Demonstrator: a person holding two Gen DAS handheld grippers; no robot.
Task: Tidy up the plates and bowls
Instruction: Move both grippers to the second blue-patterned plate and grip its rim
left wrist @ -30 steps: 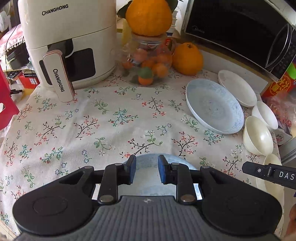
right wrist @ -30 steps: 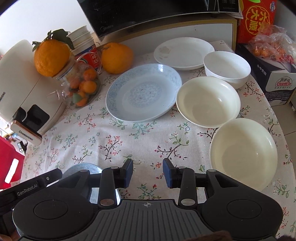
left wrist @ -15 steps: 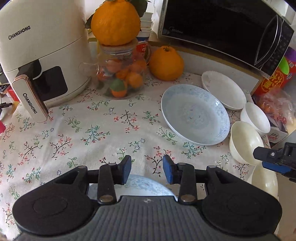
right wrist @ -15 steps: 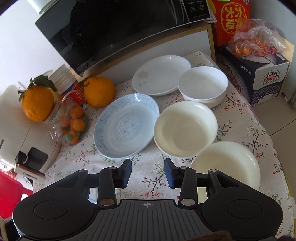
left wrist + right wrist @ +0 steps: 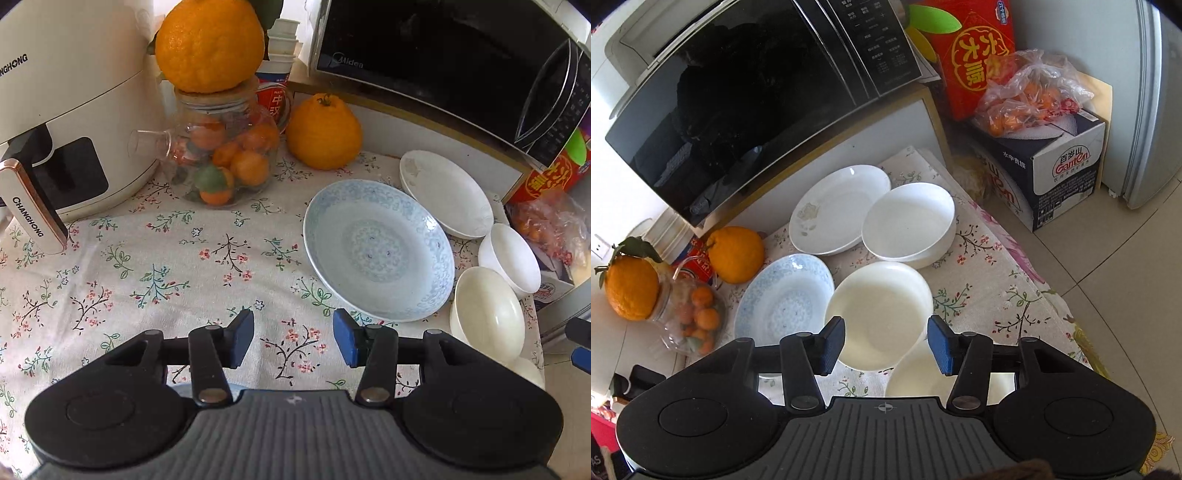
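Note:
A blue-patterned plate (image 5: pixel 376 251) lies on the floral tablecloth, also in the right wrist view (image 5: pixel 783 299). Behind it is a white plate (image 5: pixel 447 192) (image 5: pixel 838 210). A white bowl (image 5: pixel 511 254) (image 5: pixel 908 225), a cream bowl (image 5: pixel 487 314) (image 5: pixel 879 314) and another cream bowl (image 5: pixel 916 380) line the right edge. A small blue dish (image 5: pixel 199 387) peeks from under my left gripper. My left gripper (image 5: pixel 293 341) is open and empty above the cloth. My right gripper (image 5: pixel 886 343) is open and empty above the cream bowls.
A white air fryer (image 5: pixel 62 122) stands at the back left, next to a glass jar of small oranges (image 5: pixel 221 162) with a big orange (image 5: pixel 210 44) on top. Another orange (image 5: pixel 325 133), a microwave (image 5: pixel 443 59) and boxes (image 5: pixel 1049 162) stand behind and right.
Both grippers have moved forward and up toward the back of the table and have opened wider. The small blue dish has slipped almost out of the left view.

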